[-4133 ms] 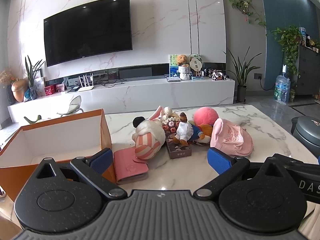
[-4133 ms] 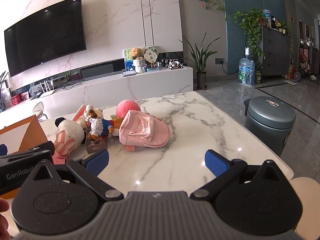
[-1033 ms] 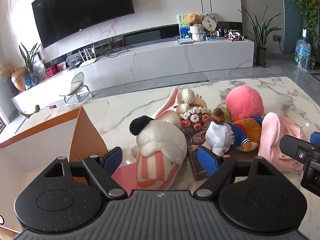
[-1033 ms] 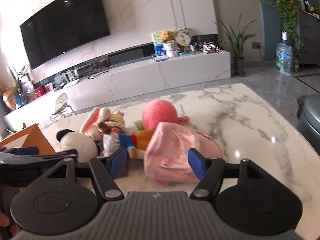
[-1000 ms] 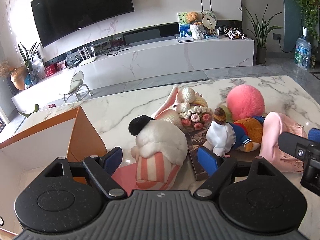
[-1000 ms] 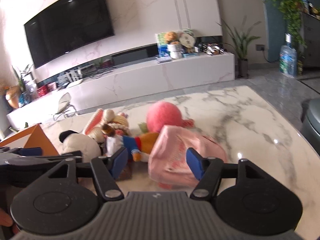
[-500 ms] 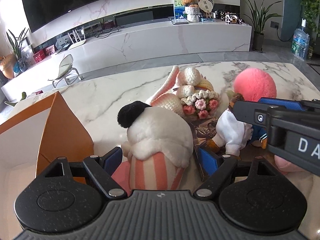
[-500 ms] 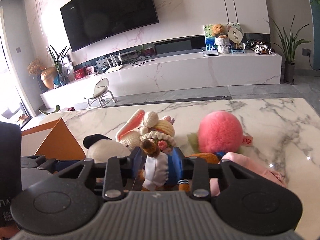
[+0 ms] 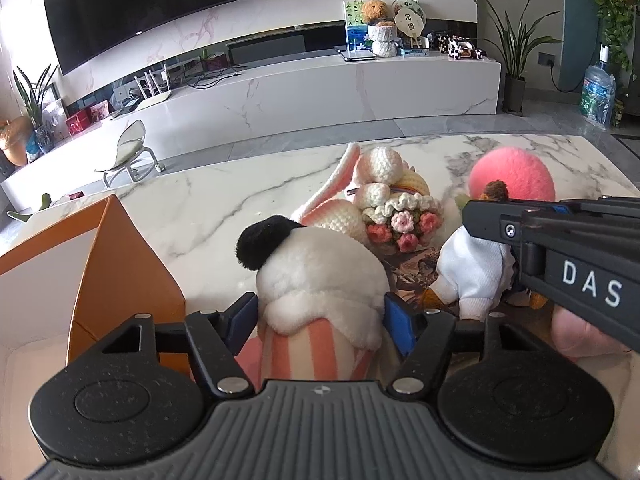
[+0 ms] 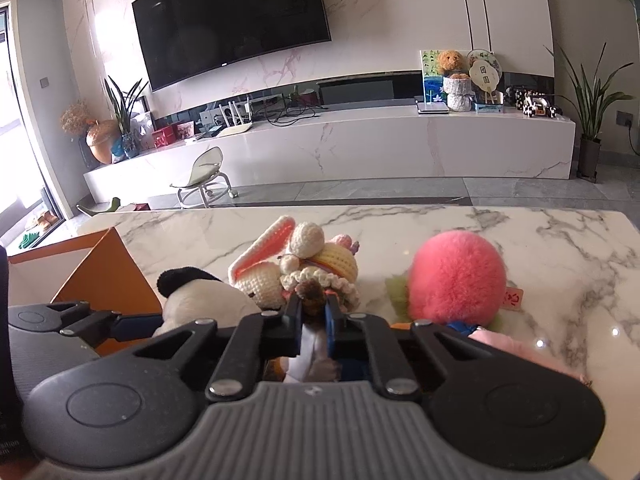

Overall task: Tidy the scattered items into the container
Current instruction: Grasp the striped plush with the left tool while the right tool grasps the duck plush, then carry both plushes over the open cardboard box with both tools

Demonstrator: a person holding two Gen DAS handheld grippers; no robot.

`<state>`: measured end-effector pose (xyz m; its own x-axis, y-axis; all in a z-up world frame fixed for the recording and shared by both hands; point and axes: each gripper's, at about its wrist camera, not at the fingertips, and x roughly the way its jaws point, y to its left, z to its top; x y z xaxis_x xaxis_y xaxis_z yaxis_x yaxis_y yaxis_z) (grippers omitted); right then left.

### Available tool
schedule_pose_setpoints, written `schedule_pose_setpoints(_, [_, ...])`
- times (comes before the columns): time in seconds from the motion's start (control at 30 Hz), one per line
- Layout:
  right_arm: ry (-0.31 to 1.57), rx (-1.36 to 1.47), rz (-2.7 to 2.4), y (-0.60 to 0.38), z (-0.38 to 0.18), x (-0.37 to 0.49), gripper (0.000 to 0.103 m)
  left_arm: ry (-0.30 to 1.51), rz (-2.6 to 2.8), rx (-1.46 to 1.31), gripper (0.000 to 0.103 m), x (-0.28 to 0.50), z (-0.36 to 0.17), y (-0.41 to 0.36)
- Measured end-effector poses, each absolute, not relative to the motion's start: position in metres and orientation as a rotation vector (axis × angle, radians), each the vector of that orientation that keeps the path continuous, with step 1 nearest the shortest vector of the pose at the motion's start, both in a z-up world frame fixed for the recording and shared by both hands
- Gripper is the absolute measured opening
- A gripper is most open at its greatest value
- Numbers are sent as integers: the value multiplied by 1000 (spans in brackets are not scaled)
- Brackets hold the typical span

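My left gripper (image 9: 320, 316) is shut on a white plush with a black ear and pink-striped body (image 9: 320, 276), which lies on the marble table (image 9: 200, 208). My right gripper (image 10: 313, 322) is shut on a small doll in a white top with a brown head (image 10: 310, 294); the doll also shows in the left wrist view (image 9: 476, 268). The orange box (image 9: 116, 264) with a white inside stands at the left, close beside the left gripper. A crocheted bunny with flowers (image 9: 384, 200) and a pink fluffy ball (image 9: 512, 176) lie behind.
A pink cap (image 10: 516, 352) lies at the right under the right gripper. A dark printed box (image 9: 416, 272) lies under the doll. A pink wallet (image 9: 250, 354) lies under the striped plush. The table's far edge runs behind the toys.
Both grippers moved forward into the toy pile. The left closed on the striped plush. The right closed on the small doll's head.
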<state>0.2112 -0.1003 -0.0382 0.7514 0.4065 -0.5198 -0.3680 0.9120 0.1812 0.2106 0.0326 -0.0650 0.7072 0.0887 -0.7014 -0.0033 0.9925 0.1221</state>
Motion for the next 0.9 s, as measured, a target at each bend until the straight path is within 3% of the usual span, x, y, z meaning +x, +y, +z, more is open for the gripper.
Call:
schedule_pose_setpoints(0.27, [509,47,394,-108,-14,188,10,744,38,105,70,194,-45,31])
schedule_pose_setpoints(0.9, [362,46,407,-110,62,104,9,570,18,80,69,121,29,41])
